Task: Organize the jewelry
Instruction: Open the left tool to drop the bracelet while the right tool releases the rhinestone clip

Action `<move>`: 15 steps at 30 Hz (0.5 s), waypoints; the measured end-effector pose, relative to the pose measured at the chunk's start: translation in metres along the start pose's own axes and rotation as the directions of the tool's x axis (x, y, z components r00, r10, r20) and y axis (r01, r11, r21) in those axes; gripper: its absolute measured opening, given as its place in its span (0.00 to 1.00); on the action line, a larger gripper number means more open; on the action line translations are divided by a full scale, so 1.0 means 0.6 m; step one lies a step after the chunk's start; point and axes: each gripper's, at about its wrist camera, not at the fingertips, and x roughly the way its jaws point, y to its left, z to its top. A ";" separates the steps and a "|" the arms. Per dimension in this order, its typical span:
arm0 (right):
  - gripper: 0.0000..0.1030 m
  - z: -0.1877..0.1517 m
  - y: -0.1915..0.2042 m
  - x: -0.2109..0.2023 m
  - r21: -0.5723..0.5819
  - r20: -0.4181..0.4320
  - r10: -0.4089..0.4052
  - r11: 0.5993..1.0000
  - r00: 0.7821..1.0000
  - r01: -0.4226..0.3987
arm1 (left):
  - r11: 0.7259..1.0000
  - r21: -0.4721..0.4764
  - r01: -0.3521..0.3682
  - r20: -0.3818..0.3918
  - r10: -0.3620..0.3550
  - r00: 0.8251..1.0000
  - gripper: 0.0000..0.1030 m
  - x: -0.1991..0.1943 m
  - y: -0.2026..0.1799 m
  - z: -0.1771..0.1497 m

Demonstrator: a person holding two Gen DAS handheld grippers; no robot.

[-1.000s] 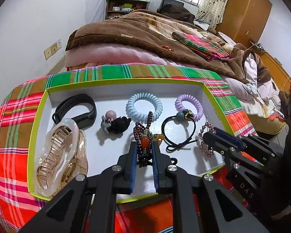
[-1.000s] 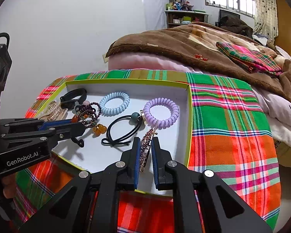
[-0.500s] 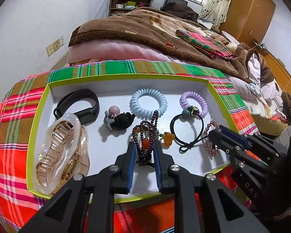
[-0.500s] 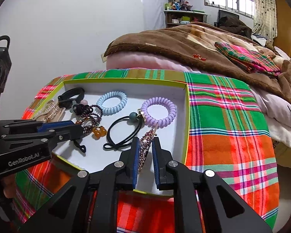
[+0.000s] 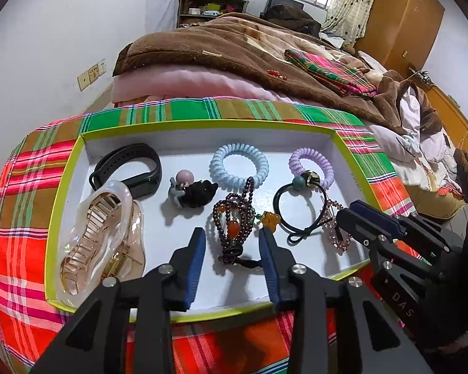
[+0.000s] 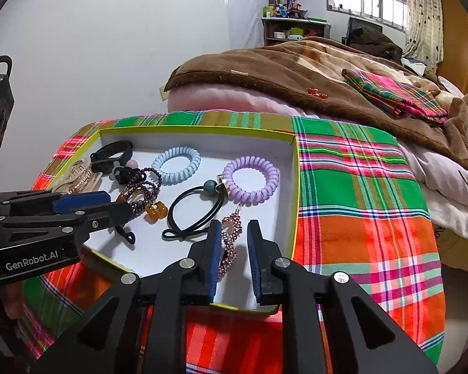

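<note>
- Left gripper (image 5: 232, 243) spread wide over the near edge of the tray (image 5: 202, 131); bead bracelet (image 5: 234, 221) lying loose on the tray floor between the blue pads (image 5: 194, 258), touching neither
- Right gripper (image 6: 232, 243) parted near the tray's near right corner; pink hair clip (image 6: 229, 243) resting between its fingers, close against the left pad, gap on the right
- Black hair tie (image 5: 299, 208) just right of the bracelet, its teal bead against the purple coil (image 5: 312, 168) by the right wall
- Blue coil (image 5: 239, 165) toward the far edge, middle; bracelet's top strand reaching it
- Small black clip (image 5: 193, 190) with a pink ball left of centre
- Black band (image 5: 128, 171) in the far left corner; large clear claw clip (image 5: 103, 233) along the left wall, overlapping the band's near side
- Tray set on a plaid cloth (image 6: 358, 202); bed with a brown blanket (image 5: 234, 53) beyond the far edge
</note>
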 end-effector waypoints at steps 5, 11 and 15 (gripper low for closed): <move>0.26 0.001 -0.002 -0.008 0.003 0.009 -0.003 1.000 1.000 0.003 | 1.000 -0.001 -0.012 0.009 0.012 1.000 0.42 -0.009 -0.003 -0.003; 0.29 -0.001 0.001 -0.030 0.008 0.033 -0.005 1.000 0.999 0.005 | 0.999 0.006 -0.043 0.040 0.043 0.998 0.47 -0.033 -0.010 -0.011; 0.29 -0.001 0.005 -0.049 0.002 0.055 -0.010 1.000 0.998 0.010 | 0.996 0.013 -0.085 0.071 0.084 0.994 0.51 -0.055 -0.016 -0.019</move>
